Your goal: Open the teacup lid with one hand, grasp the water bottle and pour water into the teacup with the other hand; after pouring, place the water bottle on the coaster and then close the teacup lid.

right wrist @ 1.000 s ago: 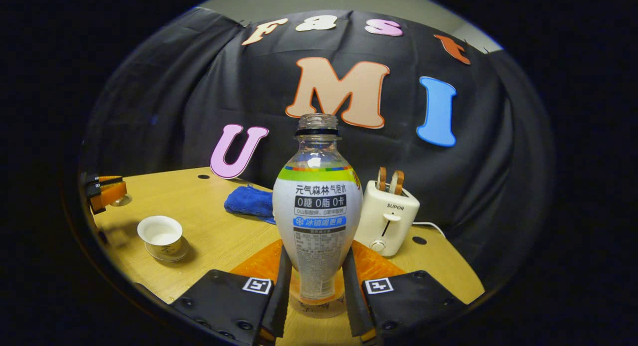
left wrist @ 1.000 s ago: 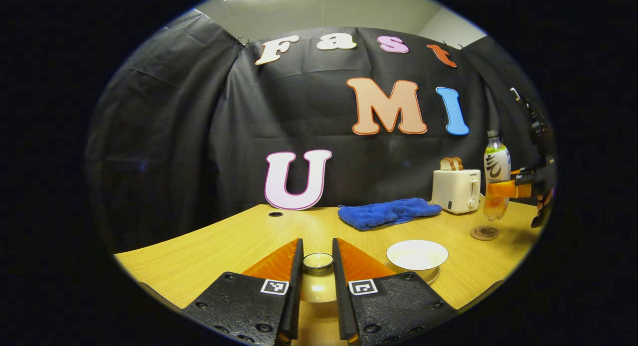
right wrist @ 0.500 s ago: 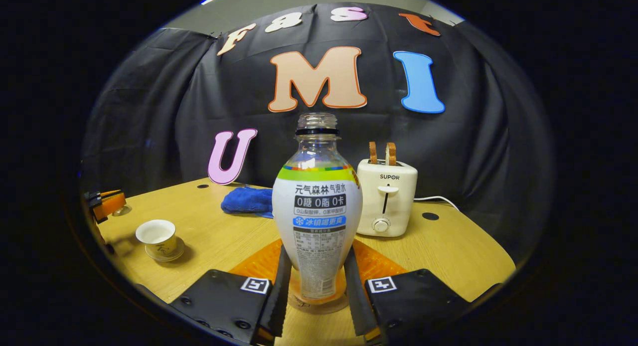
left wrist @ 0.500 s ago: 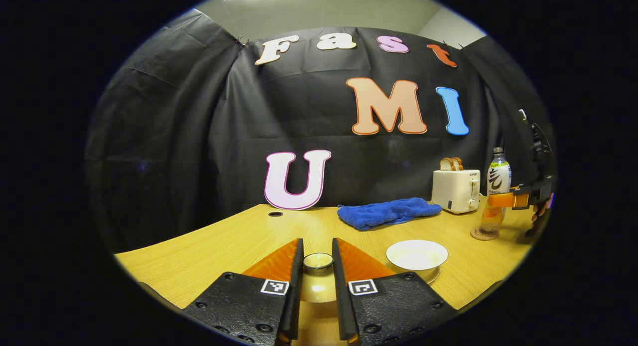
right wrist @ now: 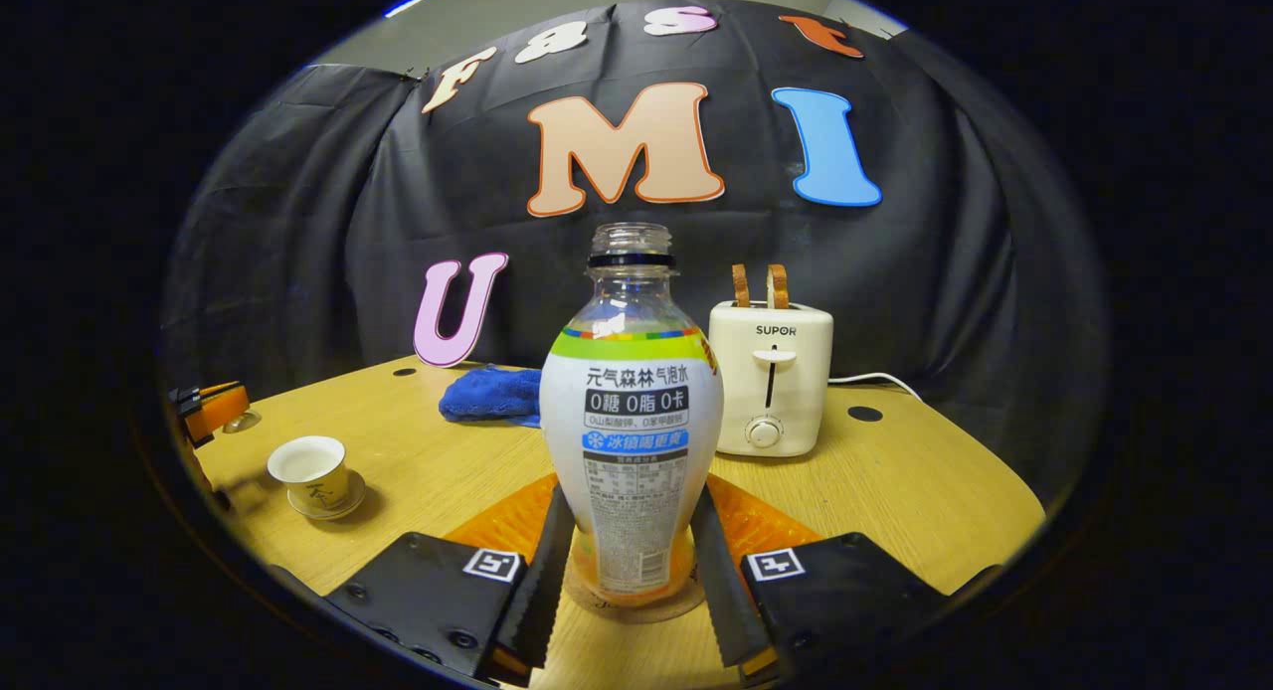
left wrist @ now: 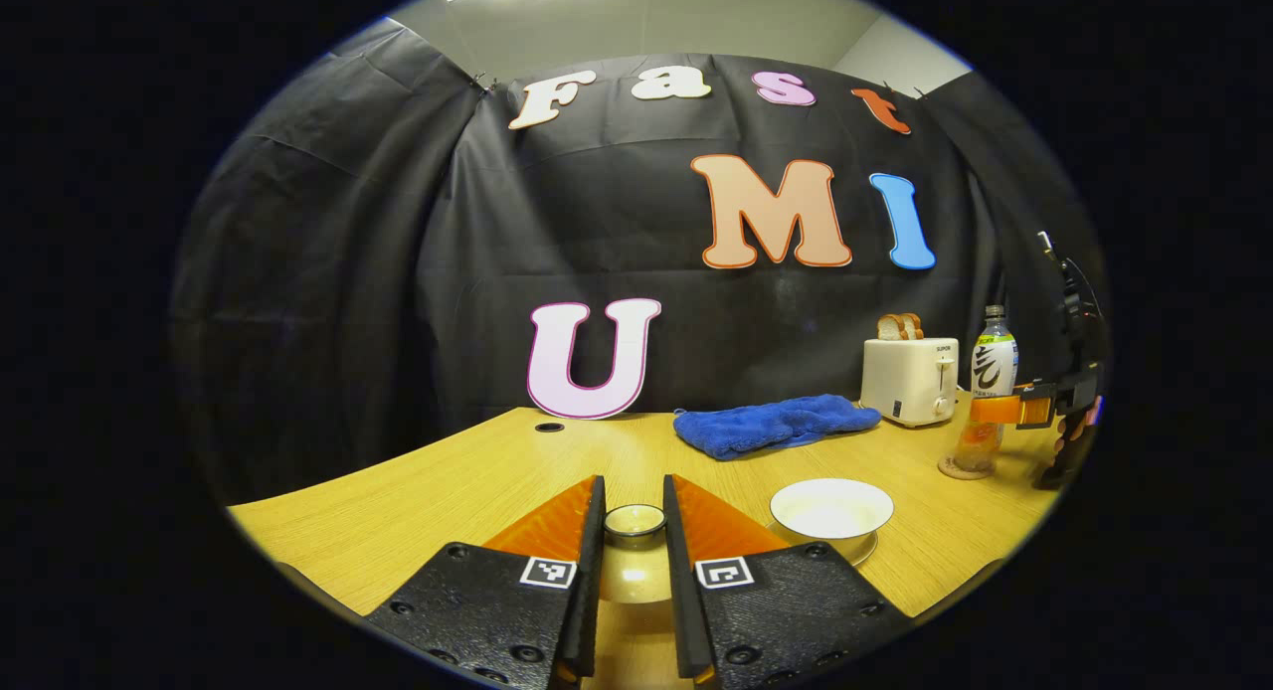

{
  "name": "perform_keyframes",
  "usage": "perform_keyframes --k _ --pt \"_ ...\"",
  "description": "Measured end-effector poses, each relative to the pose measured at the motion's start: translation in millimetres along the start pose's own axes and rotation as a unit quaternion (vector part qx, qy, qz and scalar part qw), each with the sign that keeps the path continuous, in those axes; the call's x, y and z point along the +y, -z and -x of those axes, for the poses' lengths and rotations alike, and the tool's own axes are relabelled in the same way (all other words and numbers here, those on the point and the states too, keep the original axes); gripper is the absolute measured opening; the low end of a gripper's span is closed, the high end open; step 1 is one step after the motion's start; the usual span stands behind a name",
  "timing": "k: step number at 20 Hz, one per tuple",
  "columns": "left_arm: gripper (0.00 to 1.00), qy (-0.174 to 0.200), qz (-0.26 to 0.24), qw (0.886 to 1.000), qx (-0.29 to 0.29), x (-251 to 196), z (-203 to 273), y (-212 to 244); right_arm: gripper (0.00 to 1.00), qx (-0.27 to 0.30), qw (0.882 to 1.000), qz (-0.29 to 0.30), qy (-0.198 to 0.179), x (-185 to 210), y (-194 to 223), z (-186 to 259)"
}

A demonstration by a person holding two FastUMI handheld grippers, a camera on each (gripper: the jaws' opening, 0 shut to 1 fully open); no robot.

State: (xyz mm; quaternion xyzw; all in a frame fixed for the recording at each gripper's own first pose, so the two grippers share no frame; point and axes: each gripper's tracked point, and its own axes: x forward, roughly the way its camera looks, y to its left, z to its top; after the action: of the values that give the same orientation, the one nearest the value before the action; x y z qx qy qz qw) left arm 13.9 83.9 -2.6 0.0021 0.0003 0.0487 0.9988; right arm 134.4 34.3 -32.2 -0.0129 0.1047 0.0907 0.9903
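While the left gripper [left wrist: 634,501] is hanging low over the table [left wrist: 418,491], its fingers are pinching the knob of the lid [left wrist: 635,519]. In the right gripper view that gripper is sitting at the far left edge, well apart from the bottle [right wrist: 633,412].

Next right, the teacup [right wrist: 308,468] is standing open on its saucer [right wrist: 343,506], a dark mark on its side too small to read. A blue cloth [right wrist: 492,394] is lying behind, near the wall.

At centre the bottle is standing upright and uncapped on the coaster [right wrist: 686,603]. Its white label is showing printed lines under a green band. The right gripper [right wrist: 633,496] is closing on its lower body, a finger lying against each side.

Just right, a cream toaster [right wrist: 771,387] is bearing a brand word on its front and holding two bread slices [right wrist: 756,284].
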Motion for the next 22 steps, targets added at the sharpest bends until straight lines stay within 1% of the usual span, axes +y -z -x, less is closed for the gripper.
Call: perform_keyframes --k 2,3,4,5,7,8,9,10,11,12,13,14,15,16,18,19,21,22 --pt "0.29 0.0 0.0 1.0 0.0 0 0 -1 0.72 0.004 1.0 -0.01 -0.008 3 3 2" --pt "0.29 0.0 0.0 1.0 0.0 0 0 0 0.77 0.003 1.0 -0.01 -0.007 2 3 3" --pt "0.29 0.0 0.0 1.0 0.0 0 1 1 0.77 0.004 1.0 -0.009 -0.008 1 6 1" --pt "0.29 0.0 0.0 1.0 0.0 0 0 0 0.86 0.007 1.0 -0.006 -0.009 3 11 4" --pt "0.29 0.0 0.0 1.0 0.0 0 0 -1 0.94 0.01 1.0 -0.006 -0.008 1 12 6" --pt "0.29 0.001 0.0 1.0 0.0 1 0 0 0.89 0.006 1.0 -0.013 -0.011 3 13 8" --pt "0.29 0.001 0.0 1.0 0.0 1 0 0 0.96 0.008 1.0 -0.019 -0.012 5 14 11" --pt "0.29 0.001 0.0 1.0 0.0 1 0 0 0.92 0.006 1.0 -0.018 -0.009 4 13 14" --pt "0.29 0.001 0.0 1.0 0.0 0 -1 0 0.92 0.001 1.0 -0.015 -0.006 2 12 16" --pt "0.29 0.001 0.0 1.0 0.0 1 0 0 0.89 -0.005 1.0 -0.01 -0.004 2 11 18" --pt "0.29 0.001 0.0 1.0 0.0 1 0 0 0.89 -0.01 1.0 -0.004 0.0 2 11 23" --pt "0.29 0.002 0.0 1.0 0.0 0 0 1 0.89 -0.017 1.0 0.001 0.005 1 9 27" --pt "0.29 0.002 0.0 1.0 0.0 0 0 0 0.92 -0.022 1.0 0.001 0.011 0 8 32" --pt "0.29 0.002 0.0 1.0 0.001 0 1 1 0.92 -0.028 0.999 -0.003 0.018 -2 7 37" --pt "0.29 0.002 0.001 1.0 0.001 0 0 0 0.92 -0.037 0.999 -0.011 0.035 -7 6 47" --pt "0.29 0.001 0.001 1.0 0.001 -1 0 0 0.89 -0.04 0.998 -0.01 0.041 -8 7 53" --pt "0.29 0.0 0.002 1.0 0.002 -1 -2 0 0.89 -0.059 0.997 -0.011 0.058 -12 2 66" --pt "0.29 0.001 0.002 1.0 0.002 -4 -1 0 0.95 -0.08 0.994 -0.014 0.071 -16 -4 72"
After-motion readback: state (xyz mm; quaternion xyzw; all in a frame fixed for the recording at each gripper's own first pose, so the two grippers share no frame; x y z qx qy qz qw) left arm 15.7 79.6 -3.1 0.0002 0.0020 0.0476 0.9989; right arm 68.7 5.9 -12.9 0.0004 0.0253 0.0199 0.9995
